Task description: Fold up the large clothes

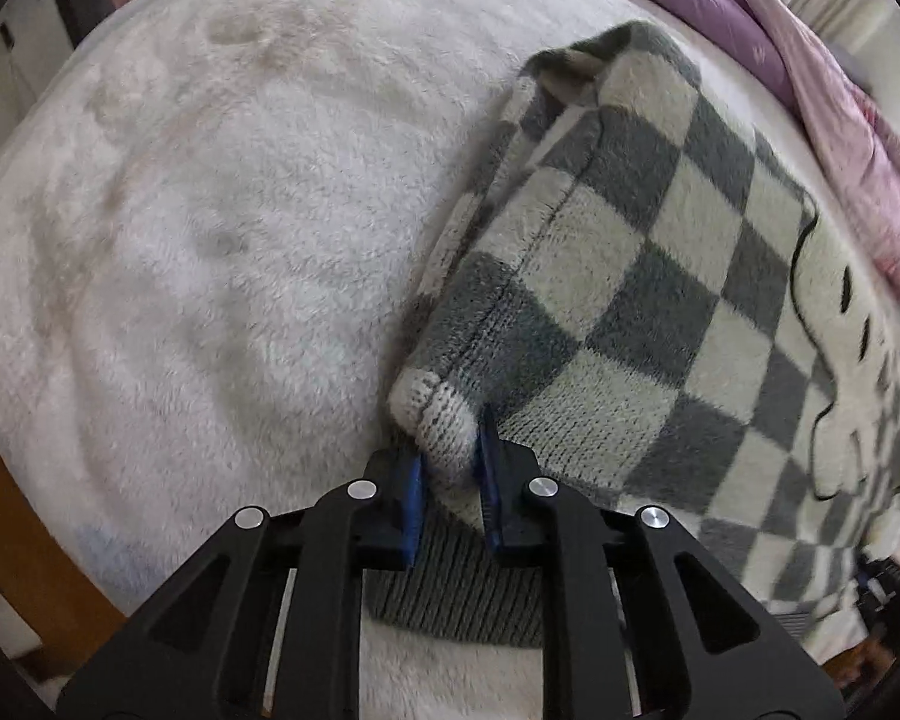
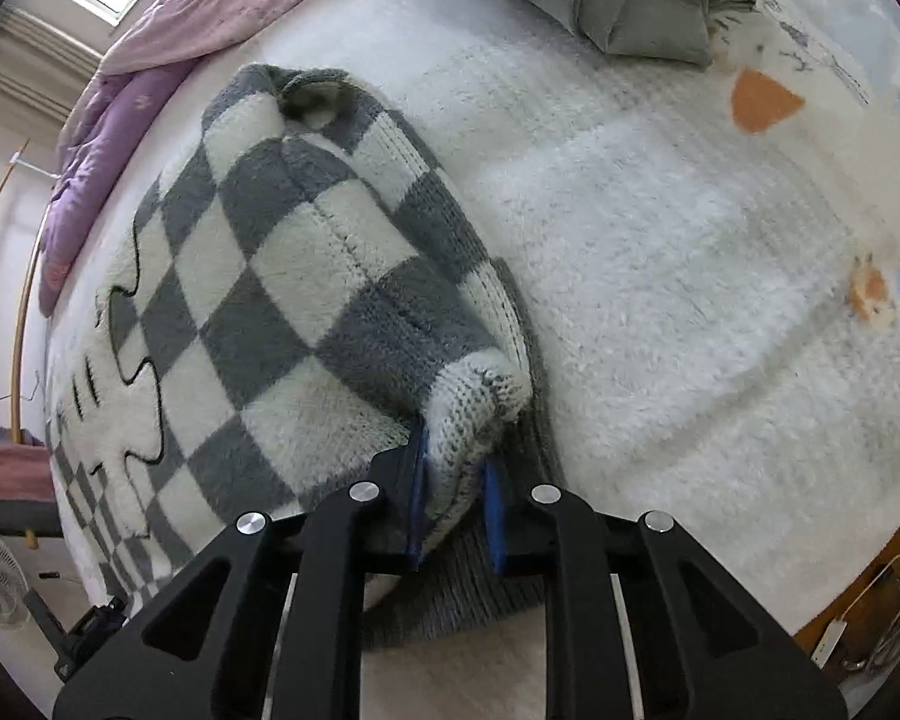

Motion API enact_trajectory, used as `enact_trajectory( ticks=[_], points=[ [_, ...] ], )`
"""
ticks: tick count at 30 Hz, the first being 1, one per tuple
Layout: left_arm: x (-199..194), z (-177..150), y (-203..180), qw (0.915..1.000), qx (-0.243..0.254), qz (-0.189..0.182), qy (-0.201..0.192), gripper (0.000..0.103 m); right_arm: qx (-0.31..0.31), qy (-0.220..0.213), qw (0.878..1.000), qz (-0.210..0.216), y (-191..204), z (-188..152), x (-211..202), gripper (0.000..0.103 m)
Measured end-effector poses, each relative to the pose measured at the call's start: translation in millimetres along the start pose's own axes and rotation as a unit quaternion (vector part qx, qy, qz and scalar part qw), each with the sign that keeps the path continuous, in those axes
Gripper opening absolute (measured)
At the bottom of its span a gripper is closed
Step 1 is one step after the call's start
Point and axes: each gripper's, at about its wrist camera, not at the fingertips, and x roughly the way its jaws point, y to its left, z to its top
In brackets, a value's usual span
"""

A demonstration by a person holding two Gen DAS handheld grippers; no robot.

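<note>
The sweater (image 1: 660, 276), a thick grey-and-white checked knit with a cartoon face outlined in black, lies on the blanket (image 1: 210, 240), a white fleece cover over a bed. It is already doubled: a folded edge runs away from each pair of jaws, and a grey ribbed hem shows beneath, under the fingers.

Left gripper (image 1: 453, 480): jaws clenched on a bunched white corner of the knit, blue pads pressing on both sides of it. The body of the garment spreads ahead and to the right of these jaws.

Right gripper (image 2: 456, 492): jaws likewise clamped on the opposite corner, fabric wedged between the pads. Here the garment spreads ahead and to the left.

Both grippers point steeply down, close to the blanket.

Assessment: a fold is in hand, both corners of one edge being gripped. Whether this edge is about to be lifted or has been laid down cannot be told.

Next move, as judged: carry both corners together, level and in step, so the edge lands square; uneven travel would skew the fold.

Beyond the right jaws, well apart, lies a green garment (image 2: 630, 6); a purple quilt (image 1: 720, 6) borders the far side.
</note>
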Motion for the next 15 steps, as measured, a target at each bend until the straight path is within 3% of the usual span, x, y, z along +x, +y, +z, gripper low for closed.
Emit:
enact_trajectory(
  ticks=[4,6,11,13,15],
  points=[
    [-6.4,1.1,6.6,0.9997,-0.013,-0.022,-0.002,0.026,-0.01,0.009,1.0,-0.011,5.3,0.1,-7.6,0.029],
    [-14.7,0.5,13.4,0.9995,-0.02,-0.022,-0.004,0.064,-0.005,0.014,0.999,-0.043,5.4,2.5,-23.7,0.057],
    [-26.8,-3.0,37.3,0.998,-0.053,-0.034,-0.002,0.068,-0.068,0.001,0.99,-0.119,41.4,-4.7,-64.8,0.056],
    [-24.7,-3.8,42.7,0.9969,-0.068,-0.039,0.003,0.069,-0.121,-0.026,0.987,-0.108,82.4,-6.0,-73.5,0.054],
    [-21.8,-7.0,44.4,0.9956,-0.083,-0.043,0.008,0.071,-0.186,-0.043,0.98,-0.053,137.7,-8.6,-70.9,0.037]
  ],
)
